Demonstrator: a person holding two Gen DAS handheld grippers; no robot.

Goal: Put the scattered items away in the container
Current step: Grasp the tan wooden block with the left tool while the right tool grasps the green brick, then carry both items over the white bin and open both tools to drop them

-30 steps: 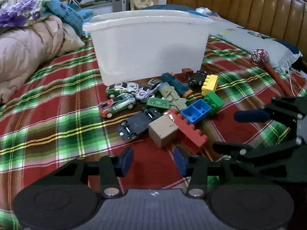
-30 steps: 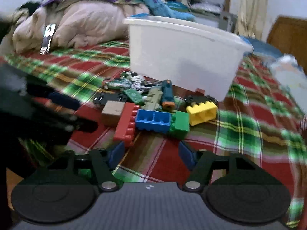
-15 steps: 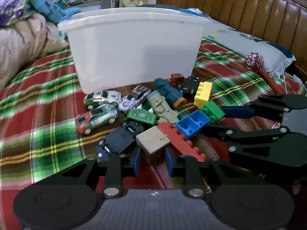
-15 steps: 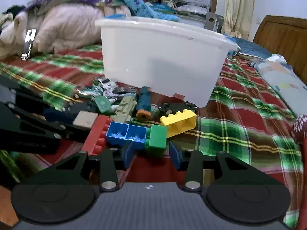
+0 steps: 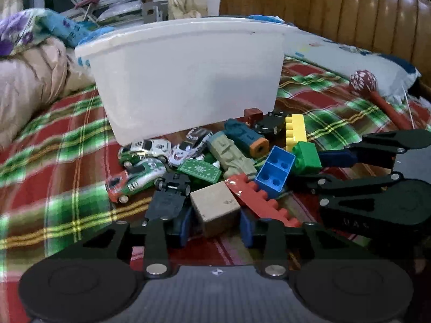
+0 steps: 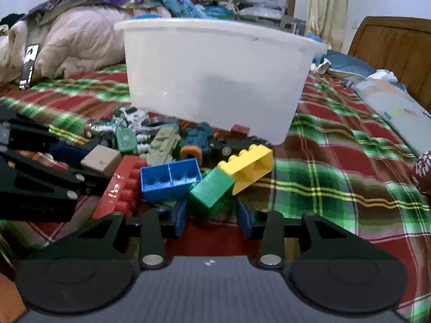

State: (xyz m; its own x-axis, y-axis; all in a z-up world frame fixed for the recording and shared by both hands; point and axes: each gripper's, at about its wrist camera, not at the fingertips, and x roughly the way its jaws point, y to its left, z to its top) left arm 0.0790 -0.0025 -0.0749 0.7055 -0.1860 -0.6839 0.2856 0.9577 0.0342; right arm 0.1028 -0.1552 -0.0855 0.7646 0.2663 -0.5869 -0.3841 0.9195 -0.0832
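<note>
A pile of toys lies on the plaid bedspread in front of a white plastic tub [image 5: 186, 80], also in the right wrist view [image 6: 215, 78]. My left gripper [image 5: 216, 227] is open with its fingers on either side of a tan wooden cube [image 5: 215, 210]. My right gripper [image 6: 212, 219] is open around a green brick [image 6: 211, 189], which leans on a yellow brick [image 6: 247, 167]. A blue brick [image 6: 169, 179], a red long brick [image 6: 121, 185] and several toy cars [image 5: 145, 161] lie close by.
A folded quilt [image 6: 72, 40] lies at the left. A pillow [image 5: 358, 62] and a wooden headboard [image 5: 336, 8] are at the right. A red mallet toy [image 5: 374, 91] lies on the bedspread right of the pile.
Both grippers have moved forward into the pile. The left one now straddles the tan cube and the right one straddles the green brick. Both have narrowed since a second ago.
</note>
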